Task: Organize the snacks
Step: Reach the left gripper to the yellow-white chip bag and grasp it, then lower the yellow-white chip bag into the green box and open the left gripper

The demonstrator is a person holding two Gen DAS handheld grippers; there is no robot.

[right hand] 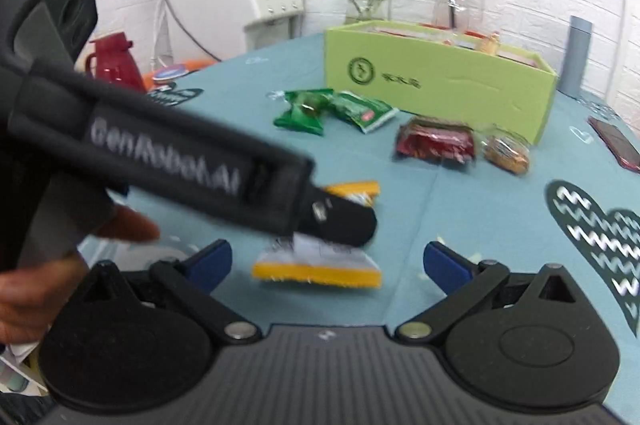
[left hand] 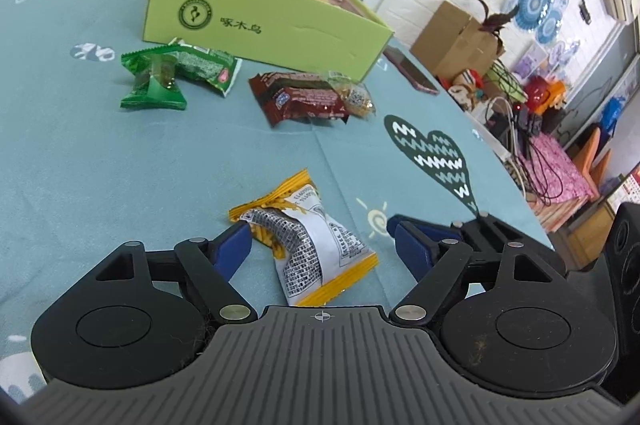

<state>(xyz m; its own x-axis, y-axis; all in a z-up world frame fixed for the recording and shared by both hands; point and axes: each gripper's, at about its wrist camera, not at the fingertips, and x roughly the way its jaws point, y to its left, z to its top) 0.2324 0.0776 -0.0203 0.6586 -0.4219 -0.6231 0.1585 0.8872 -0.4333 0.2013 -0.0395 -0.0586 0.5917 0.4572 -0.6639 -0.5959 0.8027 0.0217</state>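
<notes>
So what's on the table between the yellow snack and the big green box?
In the left wrist view, the red snack packet lies between the yellow snack and the green box, with a clear-wrapped snack against it.

Both grippers share one build. The left gripper (left hand: 322, 245) has blue fingers (left hand: 232, 249) on black linkage arms with silver pivot screws, two round black housings and a ribbed grey base with a crosshair mark. The right gripper (right hand: 326, 263) matches. At mid-left of the right view, white "GenRobot.AI" lettering marks a black handle above bare skin.

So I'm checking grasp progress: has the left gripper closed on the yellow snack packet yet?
No, the left gripper stands open, its blue fingers either side of the yellow snack packet.
</notes>
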